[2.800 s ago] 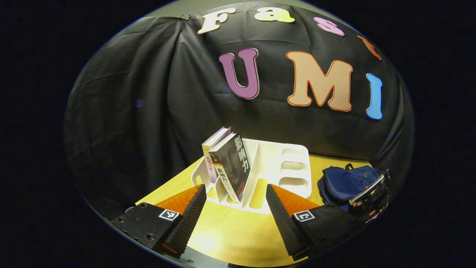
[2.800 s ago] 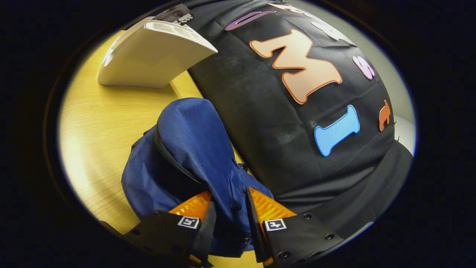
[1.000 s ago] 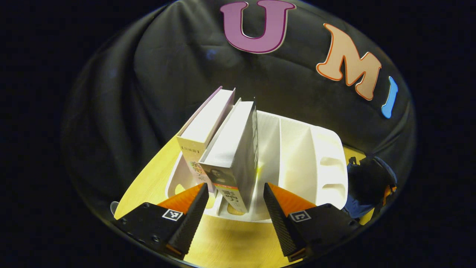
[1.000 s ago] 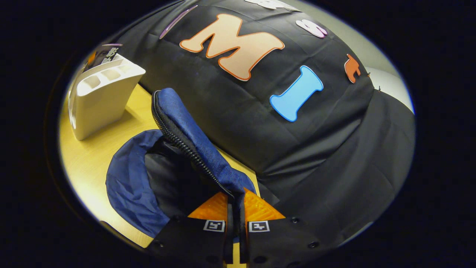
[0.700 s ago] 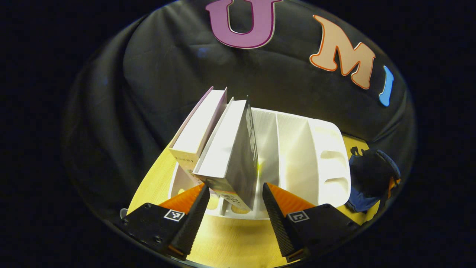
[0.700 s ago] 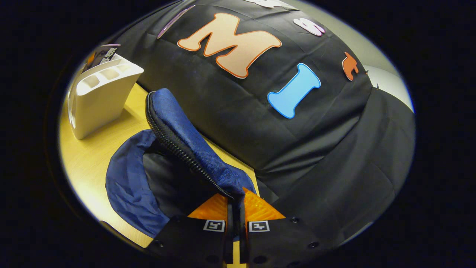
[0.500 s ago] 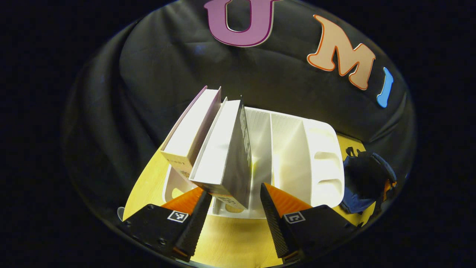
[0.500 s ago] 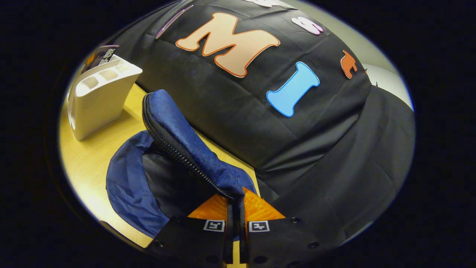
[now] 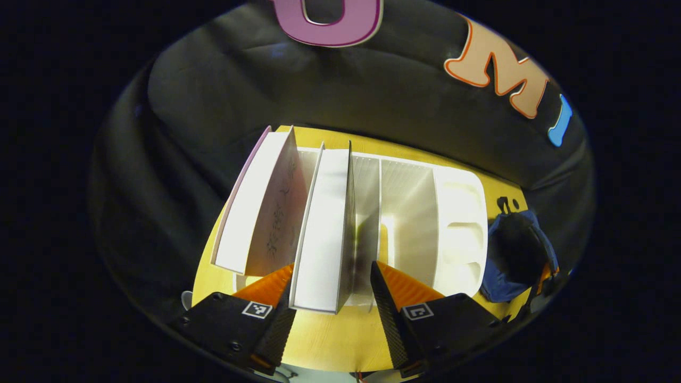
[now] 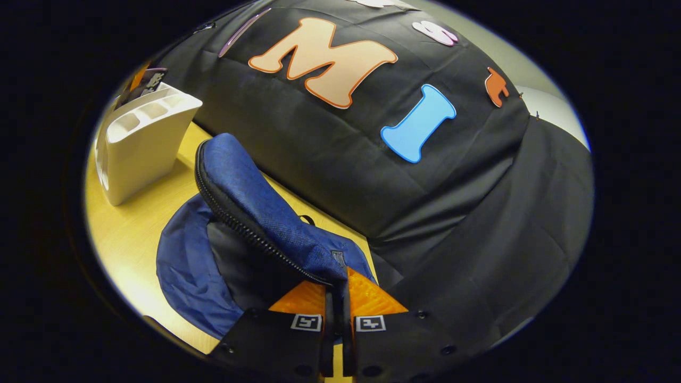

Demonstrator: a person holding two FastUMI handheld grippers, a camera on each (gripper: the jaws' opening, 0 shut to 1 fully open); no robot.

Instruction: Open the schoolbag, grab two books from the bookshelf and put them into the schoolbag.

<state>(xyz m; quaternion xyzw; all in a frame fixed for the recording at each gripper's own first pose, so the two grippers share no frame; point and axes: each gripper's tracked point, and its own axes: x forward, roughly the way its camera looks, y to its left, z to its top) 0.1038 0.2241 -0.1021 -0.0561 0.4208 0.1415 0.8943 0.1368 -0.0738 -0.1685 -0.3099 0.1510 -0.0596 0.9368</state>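
Seen from above in the left gripper view, two books stand in the white bookshelf (image 9: pixel 420 213): a pale-covered book (image 9: pixel 260 207) on the left and a dark-covered book (image 9: pixel 322 229) beside it. My left gripper (image 9: pixel 330 272) is open, one finger on each side of the dark-covered book's near end, with a gap on the right side. The blue schoolbag (image 9: pixel 513 255) lies to the right of the shelf. In the right gripper view, my right gripper (image 10: pixel 335 290) is shut on the zippered edge of the schoolbag's flap (image 10: pixel 250 186) and holds it raised, so the schoolbag (image 10: pixel 183 260) shows its dark inside.
The yellow wooden table (image 10: pixel 127 223) carries the bookshelf (image 10: pixel 141 138) to the left of the bag. The black cloth wall stands close behind both. The shelf's right-hand slots (image 9: pixel 404 207) hold nothing. A strip of bare table (image 9: pixel 330 340) lies in front of the shelf.
My left gripper has come in over the shelf and tipped down, its fingers now on either side of the dark-covered book. My right gripper shut on the bag's flap and lifted it open.
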